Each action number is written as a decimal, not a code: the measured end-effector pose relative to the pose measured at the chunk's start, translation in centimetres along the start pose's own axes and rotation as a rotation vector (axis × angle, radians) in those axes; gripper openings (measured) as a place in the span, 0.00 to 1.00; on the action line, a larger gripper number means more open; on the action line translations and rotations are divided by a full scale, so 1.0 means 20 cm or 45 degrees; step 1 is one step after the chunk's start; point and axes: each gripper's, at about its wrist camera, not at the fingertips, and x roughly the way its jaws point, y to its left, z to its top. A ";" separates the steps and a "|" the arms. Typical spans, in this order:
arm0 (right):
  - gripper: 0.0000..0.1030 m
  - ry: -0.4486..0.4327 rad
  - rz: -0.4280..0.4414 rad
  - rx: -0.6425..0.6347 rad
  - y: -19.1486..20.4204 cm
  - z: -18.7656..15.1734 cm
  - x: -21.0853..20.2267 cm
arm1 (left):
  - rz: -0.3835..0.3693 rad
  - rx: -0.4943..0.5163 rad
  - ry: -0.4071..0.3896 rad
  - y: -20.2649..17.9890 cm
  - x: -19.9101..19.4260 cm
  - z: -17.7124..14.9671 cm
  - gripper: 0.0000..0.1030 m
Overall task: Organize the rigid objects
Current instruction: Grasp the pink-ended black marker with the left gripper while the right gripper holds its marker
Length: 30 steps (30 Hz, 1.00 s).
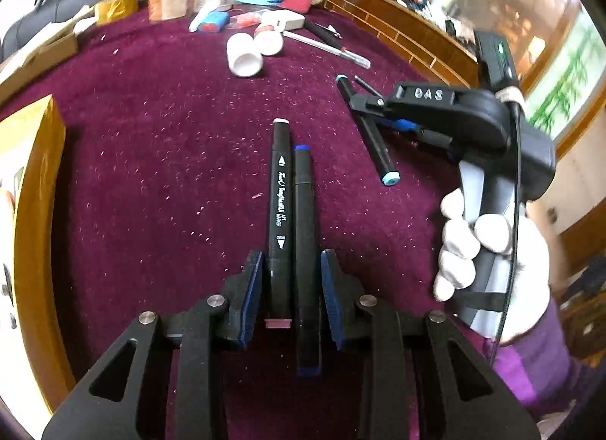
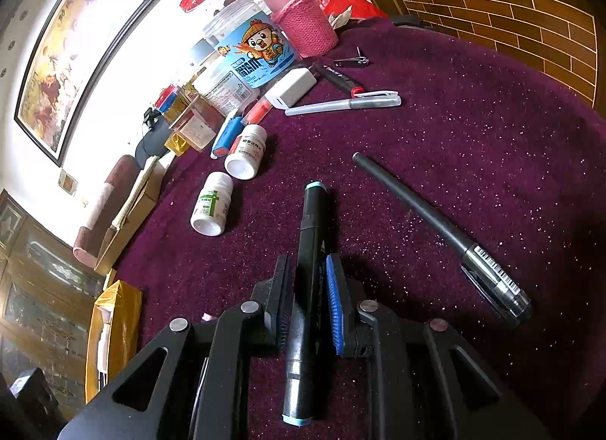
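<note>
Two black markers lie side by side on the purple cloth, one with pink ends and one with blue ends. My left gripper is open around both, pads a little apart from them. My right gripper is shut on a black marker with light-blue caps; the left wrist view shows that marker to the right, under the right gripper. A black pen lies to the right of it.
Two white pill bottles lie ahead. A silver pen, a white box, a blue-label tub, a pink-sleeved flask and jars stand at the back. A yellow box is at left. A wooden edge runs at right.
</note>
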 end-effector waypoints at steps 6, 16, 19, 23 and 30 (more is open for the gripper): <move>0.17 0.000 0.007 0.003 0.00 0.00 0.00 | -0.022 -0.071 -0.043 0.05 0.00 0.04 0.27; 0.21 0.000 0.011 -0.016 0.01 0.00 0.00 | 0.016 -0.050 -0.064 0.08 0.03 0.07 0.30; 0.22 0.000 0.008 -0.018 0.02 0.00 0.00 | 0.060 -0.054 -0.045 0.09 0.05 0.08 0.29; 0.23 -0.002 0.008 -0.023 0.02 -0.01 0.00 | 0.165 0.051 -0.065 0.02 0.08 0.09 0.29; 0.24 -0.004 0.007 -0.026 0.02 -0.01 0.00 | 0.275 0.157 -0.139 -0.07 0.15 0.12 0.33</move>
